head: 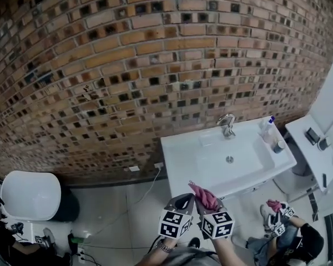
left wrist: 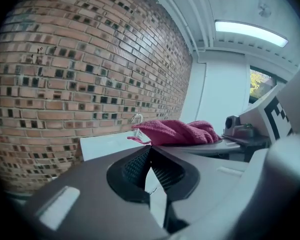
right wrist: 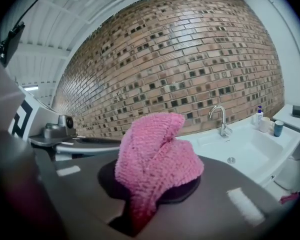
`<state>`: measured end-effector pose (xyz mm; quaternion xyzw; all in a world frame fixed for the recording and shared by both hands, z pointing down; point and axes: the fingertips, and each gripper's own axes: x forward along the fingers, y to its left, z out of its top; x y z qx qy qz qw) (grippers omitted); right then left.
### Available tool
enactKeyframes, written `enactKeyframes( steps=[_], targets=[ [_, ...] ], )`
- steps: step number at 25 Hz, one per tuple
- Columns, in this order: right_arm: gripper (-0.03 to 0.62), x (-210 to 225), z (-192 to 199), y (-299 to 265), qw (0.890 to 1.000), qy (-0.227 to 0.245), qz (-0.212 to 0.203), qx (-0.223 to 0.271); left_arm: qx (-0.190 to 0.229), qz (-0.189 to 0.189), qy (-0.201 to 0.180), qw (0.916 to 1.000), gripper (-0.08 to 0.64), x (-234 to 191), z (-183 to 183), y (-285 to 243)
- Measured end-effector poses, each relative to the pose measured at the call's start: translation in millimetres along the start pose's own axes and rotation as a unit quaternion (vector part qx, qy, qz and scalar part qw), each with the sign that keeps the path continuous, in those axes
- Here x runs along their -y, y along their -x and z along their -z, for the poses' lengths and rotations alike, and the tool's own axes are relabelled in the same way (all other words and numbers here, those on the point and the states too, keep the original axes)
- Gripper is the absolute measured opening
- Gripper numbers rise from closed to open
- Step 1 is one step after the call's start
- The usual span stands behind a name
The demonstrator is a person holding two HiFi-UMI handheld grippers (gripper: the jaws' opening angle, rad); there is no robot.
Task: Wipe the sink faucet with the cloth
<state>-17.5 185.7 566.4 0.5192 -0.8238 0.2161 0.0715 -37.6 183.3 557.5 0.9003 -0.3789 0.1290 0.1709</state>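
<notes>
Right gripper [right wrist: 151, 183]: shut tight on a pink knitted cloth [right wrist: 155, 156]; held low in front of the sink, well apart from it.
Pink cloth: bunched and standing up out of the right gripper's jaws, folded over at the top; in the head view a dark pink tuft [head: 205, 197] between the two marker cubes; not touching the faucet.
Left gripper [left wrist: 150, 150]: pad tips brought together, nothing held between them; just beside the right gripper, on its left [head: 182, 202].
White rectangular ceramic sink [head: 180, 151]: mounted against the brick wall [head: 116, 65]; basin bare white, with a round metal drain [head: 229, 159] in the middle of its floor.
Curved chrome faucet [head: 227, 124]: upright at the middle of the sink's back rim, spout arching over the basin.
Sink's right rim: a white bottle with a blue top [right wrist: 259, 115] standing at the back corner, a small blue-grey cup [right wrist: 278, 128] just in front of it; contents of the cup impossible to tell.
White side shelf [head: 299, 131]: right of the sink, carrying small dark objects too small to identify.
White rounded toilet lid [head: 30, 194]: closed, far left on the floor.
</notes>
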Motion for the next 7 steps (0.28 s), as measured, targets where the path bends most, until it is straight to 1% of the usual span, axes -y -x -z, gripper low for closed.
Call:
enactKeyframes(
  steps=[4, 7],
  targets=[
    [0.055, 1.2, 0.5, 3.1, 1.000, -0.005, -0.001, 0.006, 0.001, 0.005, -0.003, 1.0000, 0.002, 2.8, 3.2, -0.8],
    [0.055, 0.9, 1.4, 7.1, 1.000, -0.020, -0.008, 0.012, 0.000, 0.008, -0.002, 1.0000, 0.002, 5.8, 8.0, 0.0]
  ],
)
